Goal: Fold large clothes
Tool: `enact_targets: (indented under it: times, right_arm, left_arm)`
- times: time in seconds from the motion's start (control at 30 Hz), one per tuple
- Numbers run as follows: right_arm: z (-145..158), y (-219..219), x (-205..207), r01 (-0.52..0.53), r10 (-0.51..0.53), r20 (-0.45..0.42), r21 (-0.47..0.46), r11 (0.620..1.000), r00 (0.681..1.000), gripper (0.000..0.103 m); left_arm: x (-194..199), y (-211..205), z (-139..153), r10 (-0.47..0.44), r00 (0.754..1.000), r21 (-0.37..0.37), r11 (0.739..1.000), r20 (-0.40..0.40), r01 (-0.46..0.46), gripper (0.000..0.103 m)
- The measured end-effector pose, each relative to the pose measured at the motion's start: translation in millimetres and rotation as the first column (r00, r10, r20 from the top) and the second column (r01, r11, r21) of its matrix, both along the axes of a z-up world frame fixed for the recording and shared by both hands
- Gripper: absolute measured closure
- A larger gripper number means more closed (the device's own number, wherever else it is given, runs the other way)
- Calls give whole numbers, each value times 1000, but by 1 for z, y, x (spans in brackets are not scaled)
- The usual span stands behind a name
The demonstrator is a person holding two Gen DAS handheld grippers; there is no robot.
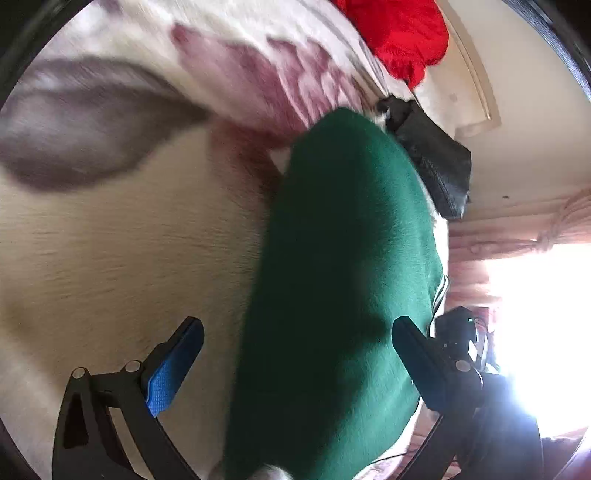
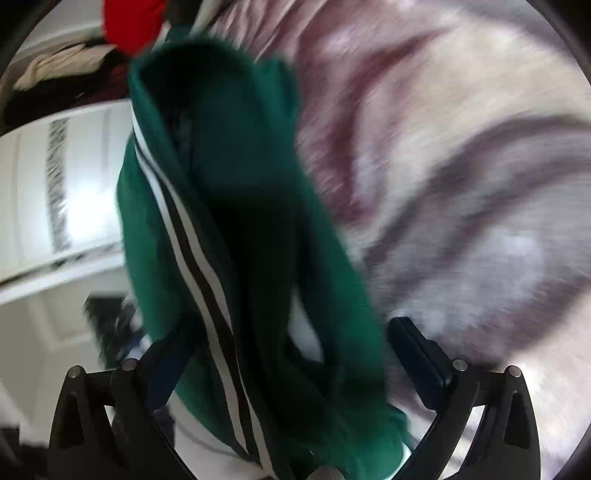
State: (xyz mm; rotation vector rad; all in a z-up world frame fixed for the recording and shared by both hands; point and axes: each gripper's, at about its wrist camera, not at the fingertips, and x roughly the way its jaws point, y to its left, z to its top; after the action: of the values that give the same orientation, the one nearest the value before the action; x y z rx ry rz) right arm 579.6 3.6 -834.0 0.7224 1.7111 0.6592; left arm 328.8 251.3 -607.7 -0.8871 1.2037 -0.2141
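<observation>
A large dark green garment (image 1: 332, 280) with white and black stripes lies between the wide-apart fingers of my left gripper (image 1: 297, 332), over a bed cover. In the right wrist view the same green garment (image 2: 236, 206) hangs bunched between the fingers of my right gripper (image 2: 291, 339), its white and black stripes (image 2: 192, 258) running down the left side. Both grippers are open; the cloth passes through each gap and the fingers do not pinch it. Both views are blurred by motion.
The bed cover (image 1: 110, 221) is cream with grey and maroon floral patterns, also in the right wrist view (image 2: 461, 184). A red garment (image 1: 399, 33) and a black garment (image 1: 432, 155) lie at the far edge. A bright window (image 1: 535, 314) is at right; white wardrobe doors (image 2: 66, 192) at left.
</observation>
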Motion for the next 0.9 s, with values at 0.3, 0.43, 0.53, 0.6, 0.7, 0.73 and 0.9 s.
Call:
enact_targets:
  times: [0.3, 0.43, 0.53, 0.6, 0.7, 0.73, 0.9]
  right_arm:
    - [-27, 28, 8, 4, 10, -71, 191, 982, 997, 0]
    - [-20, 29, 3, 75, -60, -69, 228, 971, 996, 35]
    - [-4, 40, -4, 88, -84, -26, 229, 970, 996, 46]
    - [6, 45, -13, 100, -102, -3, 222, 970, 995, 50]
    - [24, 51, -17, 132, -141, 23, 229, 964, 990, 54]
    - [27, 62, -10, 144, -154, 28, 234, 962, 988, 55]
    - [63, 50, 0, 165, -191, 92, 239, 957, 977, 55]
  left_arm:
    - [34, -8, -9, -48, 997, -104, 993, 68, 55, 28]
    - [32, -3, 5, -45, 995, -87, 995, 91, 52, 55]
    - [33, 1, 15, -48, 993, -73, 996, 107, 56, 64]
    - [37, -2, 25, -57, 991, -65, 996, 120, 65, 66]
    - [48, -2, 41, -74, 986, -53, 995, 146, 82, 67]
    - [50, -2, 46, -79, 985, -51, 995, 154, 88, 67]
    - [78, -12, 88, -118, 971, -40, 991, 207, 129, 68]
